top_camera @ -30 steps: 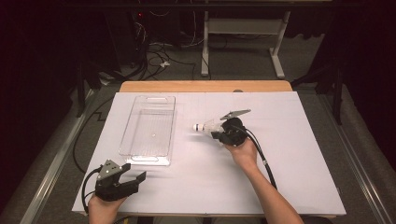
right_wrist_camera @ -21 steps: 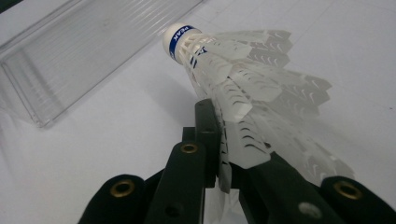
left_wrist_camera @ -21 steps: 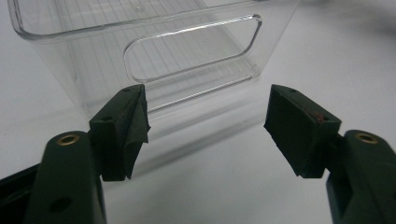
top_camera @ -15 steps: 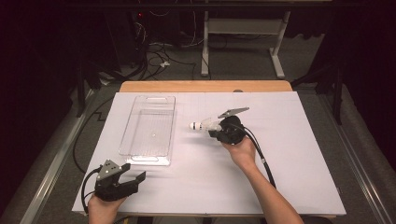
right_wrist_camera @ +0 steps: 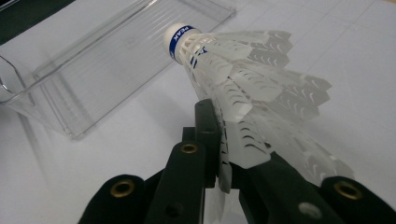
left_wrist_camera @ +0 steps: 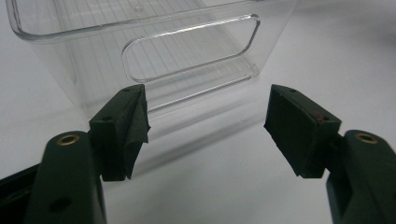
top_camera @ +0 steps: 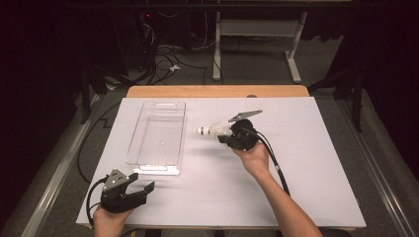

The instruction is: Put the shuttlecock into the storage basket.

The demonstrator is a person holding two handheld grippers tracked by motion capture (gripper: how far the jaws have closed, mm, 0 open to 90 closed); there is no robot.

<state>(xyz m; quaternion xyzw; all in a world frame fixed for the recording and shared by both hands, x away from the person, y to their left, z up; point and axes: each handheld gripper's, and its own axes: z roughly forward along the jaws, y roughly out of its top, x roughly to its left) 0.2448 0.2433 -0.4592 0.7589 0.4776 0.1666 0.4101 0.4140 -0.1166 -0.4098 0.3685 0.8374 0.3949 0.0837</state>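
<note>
Near the middle of the white table (top_camera: pixel 306 168), the right gripper (top_camera: pixel 225 133) holds a white shuttlecock (top_camera: pixel 211 130) by the edge of its feather skirt, its jaws pinched together on the feathers. From the high view the shuttlecock is small and washed out against the pale surface, so only its rounded cork tip, pointing toward the clear tray (top_camera: pixel 157 136), is easy to pick out; whether it rests on the table or is lifted just off it cannot be told. In the right gripper view the shuttlecock (right_wrist_camera: pixel 243 79) is plain: a white cork with a blue band bearing lettering, feathers fanning back toward the jaws, and the lower part of the skirt hidden behind the black jaws that clamp it. The tray (right_wrist_camera: pixel 107 65) lies beyond it in that view, its near corner cut off at the left edge. It is a long, shallow, transparent box with a handle cutout at each end, and nothing lies in it; the table shows through its ribbed floor. The shuttlecock is just beside the tray's right long wall, outside it. At the table's near left corner, the left gripper (top_camera: pixel 141 190) rests in the person's hand with jaws spread wide and nothing between them. In the left gripper view the tray's (left_wrist_camera: pixel 187 51) near end wall and handle slot stand just ahead of the open jaws, apart from them, with its far end cut off at the top.
</note>
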